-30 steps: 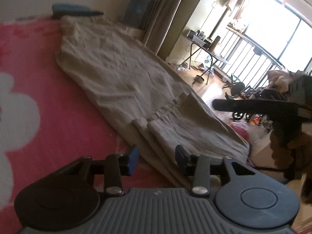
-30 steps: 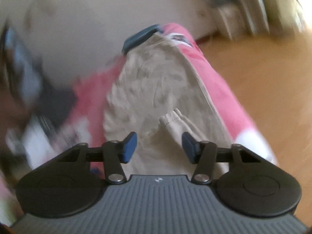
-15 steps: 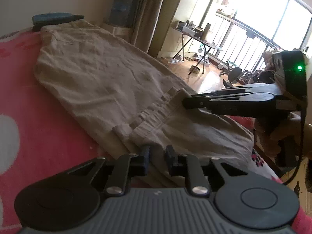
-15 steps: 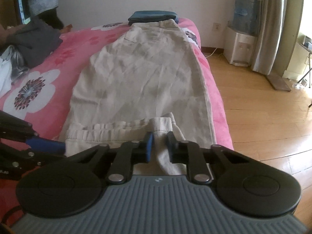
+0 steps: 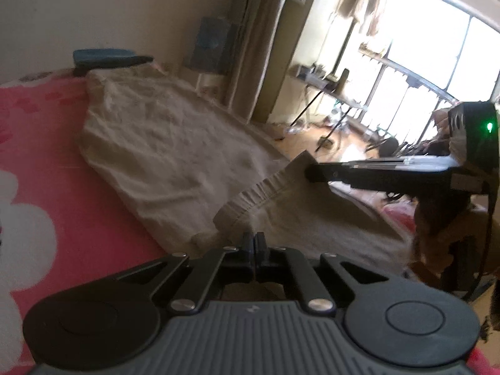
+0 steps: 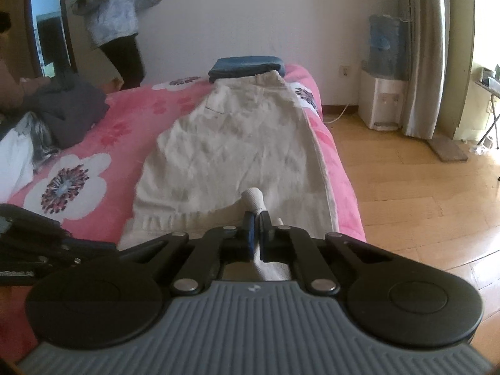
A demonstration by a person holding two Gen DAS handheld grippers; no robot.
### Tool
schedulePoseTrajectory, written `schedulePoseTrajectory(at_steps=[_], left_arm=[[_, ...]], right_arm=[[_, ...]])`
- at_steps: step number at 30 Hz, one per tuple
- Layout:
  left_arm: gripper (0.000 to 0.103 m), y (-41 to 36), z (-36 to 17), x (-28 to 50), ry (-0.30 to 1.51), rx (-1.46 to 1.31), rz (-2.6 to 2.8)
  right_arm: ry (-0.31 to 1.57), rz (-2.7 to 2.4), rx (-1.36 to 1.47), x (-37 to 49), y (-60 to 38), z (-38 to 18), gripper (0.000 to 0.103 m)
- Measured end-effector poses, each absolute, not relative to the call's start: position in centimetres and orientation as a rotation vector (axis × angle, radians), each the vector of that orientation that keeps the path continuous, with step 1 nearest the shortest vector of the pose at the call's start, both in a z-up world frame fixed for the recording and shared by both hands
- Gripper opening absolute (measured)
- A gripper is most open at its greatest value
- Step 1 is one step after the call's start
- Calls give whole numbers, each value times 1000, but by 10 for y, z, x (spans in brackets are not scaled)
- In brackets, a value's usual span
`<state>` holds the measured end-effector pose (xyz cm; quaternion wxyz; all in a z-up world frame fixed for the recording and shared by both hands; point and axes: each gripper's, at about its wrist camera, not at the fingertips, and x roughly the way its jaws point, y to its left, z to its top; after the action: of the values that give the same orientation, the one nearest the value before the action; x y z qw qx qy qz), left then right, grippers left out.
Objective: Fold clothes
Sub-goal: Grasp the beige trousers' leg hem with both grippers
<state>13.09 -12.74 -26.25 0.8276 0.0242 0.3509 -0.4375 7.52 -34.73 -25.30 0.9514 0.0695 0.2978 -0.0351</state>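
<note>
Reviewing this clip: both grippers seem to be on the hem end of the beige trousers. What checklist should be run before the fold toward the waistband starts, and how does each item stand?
1. Left gripper shut on the trousers hem: ok, cloth pinched between the fingers.
2. Right gripper shut on the hem: ok, cloth bunches out above the fingers.
3. Both grips at the same end: ok, the right gripper shows at the hem's far corner.
4. Hem raised off the pink blanket: ok.
5. Waistband lying flat: ok, though it touches the folded blue garment.
6. Both cloth layers caught in each grip: cannot tell.
</note>
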Motion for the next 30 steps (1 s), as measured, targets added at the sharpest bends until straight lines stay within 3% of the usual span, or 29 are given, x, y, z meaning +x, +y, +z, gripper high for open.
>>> schedulePoseTrajectory(at_steps=[8, 11, 12, 15, 16, 22, 30], left_arm=[[3, -130, -285, 137, 802, 83, -873], [9, -128, -286, 143, 842, 48, -876], [11, -126, -286, 146, 860, 19, -883], [15, -122, -288, 152, 888, -25, -885], [15, -122, -288, 153, 888, -27, -882], [26, -121, -288, 153, 891, -46, -880], [27, -124, -293, 151, 861, -21, -882]], right_arm=[[668, -43, 208, 92, -356, -281, 2], [691, -32, 233, 98, -359, -292, 5], [696, -26, 244, 98, -361, -293, 11], [689, -7, 281, 91, -368, -285, 43], [686, -3, 285, 89, -370, -283, 46], [748, 51, 361, 91, -396, -288, 50], [783, 148, 465, 109, -425, -291, 50]])
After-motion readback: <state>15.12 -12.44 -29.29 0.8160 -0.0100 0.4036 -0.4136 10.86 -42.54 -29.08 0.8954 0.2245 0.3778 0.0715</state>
